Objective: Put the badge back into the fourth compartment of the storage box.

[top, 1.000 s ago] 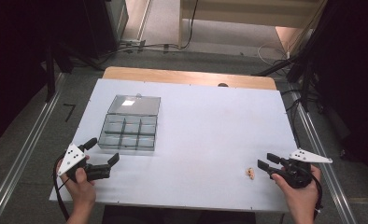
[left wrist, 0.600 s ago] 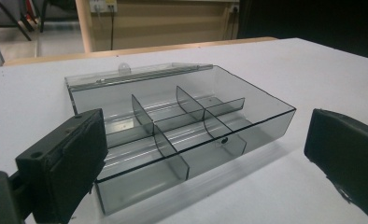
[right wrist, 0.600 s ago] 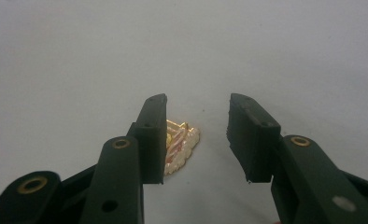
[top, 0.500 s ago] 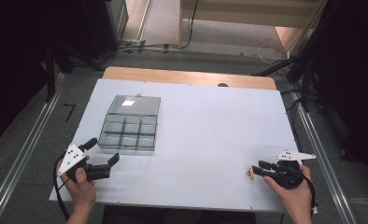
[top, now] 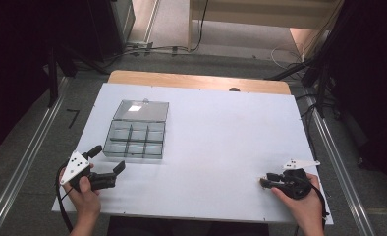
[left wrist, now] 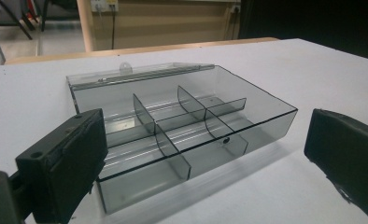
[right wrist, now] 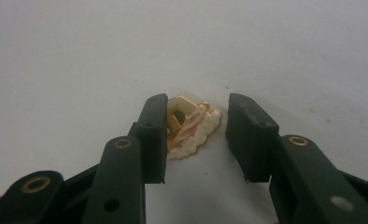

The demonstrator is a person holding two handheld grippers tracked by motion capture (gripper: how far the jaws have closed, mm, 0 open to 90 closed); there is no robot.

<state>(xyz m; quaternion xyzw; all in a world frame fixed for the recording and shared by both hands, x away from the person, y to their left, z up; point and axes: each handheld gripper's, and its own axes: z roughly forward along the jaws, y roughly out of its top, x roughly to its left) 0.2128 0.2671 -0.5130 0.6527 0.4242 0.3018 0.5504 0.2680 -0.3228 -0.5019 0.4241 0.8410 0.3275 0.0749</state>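
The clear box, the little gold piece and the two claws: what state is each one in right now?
Clear box: lid swung open and back, compartments look empty.
Gold piece: lying on the table between the right claw's jaws, one pad against it, a small gap at the other.
Right claw: jaws have just been closing around the piece, not yet clamped.
Left claw: open, holding nothing, facing the box.

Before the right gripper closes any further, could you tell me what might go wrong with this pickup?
The right gripper has just been closing around the small gold clip, which lies flat on the table. One pad seems to touch it while a gap remains at the other, so the clip may slide or flip instead of being gripped. It is also thin and irregular, so the hold could be weak on the way to the open compartment box.
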